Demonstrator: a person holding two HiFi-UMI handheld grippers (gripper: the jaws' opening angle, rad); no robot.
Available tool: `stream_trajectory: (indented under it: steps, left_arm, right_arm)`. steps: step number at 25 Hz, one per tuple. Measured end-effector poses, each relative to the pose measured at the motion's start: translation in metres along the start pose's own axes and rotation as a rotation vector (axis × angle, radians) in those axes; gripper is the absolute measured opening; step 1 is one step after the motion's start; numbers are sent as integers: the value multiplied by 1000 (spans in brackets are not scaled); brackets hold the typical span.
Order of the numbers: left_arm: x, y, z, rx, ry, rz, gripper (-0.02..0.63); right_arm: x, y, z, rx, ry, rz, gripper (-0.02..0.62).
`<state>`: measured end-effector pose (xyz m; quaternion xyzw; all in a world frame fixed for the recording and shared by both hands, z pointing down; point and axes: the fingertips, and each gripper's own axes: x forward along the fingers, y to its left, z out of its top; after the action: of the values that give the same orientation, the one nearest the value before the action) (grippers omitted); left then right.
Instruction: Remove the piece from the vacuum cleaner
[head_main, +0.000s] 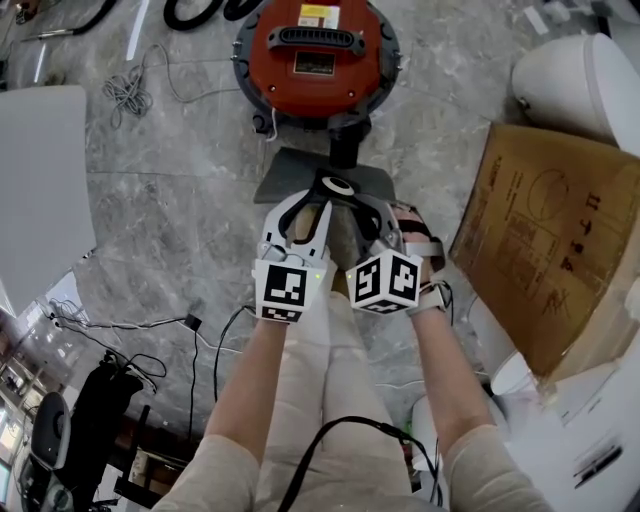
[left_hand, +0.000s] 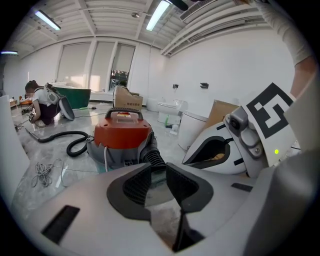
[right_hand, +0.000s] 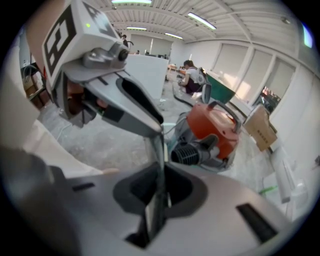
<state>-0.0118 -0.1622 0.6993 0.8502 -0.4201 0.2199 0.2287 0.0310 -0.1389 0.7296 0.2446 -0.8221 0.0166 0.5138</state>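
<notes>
White plastic left claw (head_main: 312, 205) and right claw (head_main: 368, 212), each with dark ribbed pads (left_hand: 134, 185). Behind each claw sits a cube (head_main: 283, 290) of black-and-white square markers. A thin black cable (head_main: 350, 420) trails back over beige trousers (head_main: 300, 385).

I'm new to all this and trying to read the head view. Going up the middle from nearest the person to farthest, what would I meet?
Left gripper and right gripper side by side → dark flat piece → black hose connector → red vacuum cleaner.
</notes>
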Motion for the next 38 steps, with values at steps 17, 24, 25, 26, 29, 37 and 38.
stream_trajectory:
  steps: [17,24,25,26,29,37,38]
  left_arm:
    - [-66,-27,71,13,-149,-1,97]
    - [-113,-45,115,-36,-223,-42,95]
    - [-119,-48,121,-41,-233,-42,94]
    - [-126,-51,126,-41,-240,-42,91]
    - [-146,-58,140,-19,-253,-42,73]
    - [-187,-87,181,16,-279,-113,21]
    - [-192,-89,186,23,-282,-120,21]
  right_arm:
    - [-78,-5,50,-4,-109,43,37]
    - [-132,-3,74,77,-172,79,37]
    - [-141,-3,76,84,-175,79,37]
    - [-149,-2,77,89,-176,78,37]
    - [-175,-3,83,96,-180,78,37]
    - [-233,-21,107,45,-221,28,37]
    - [-240,-24,110,42,-226,24,37]
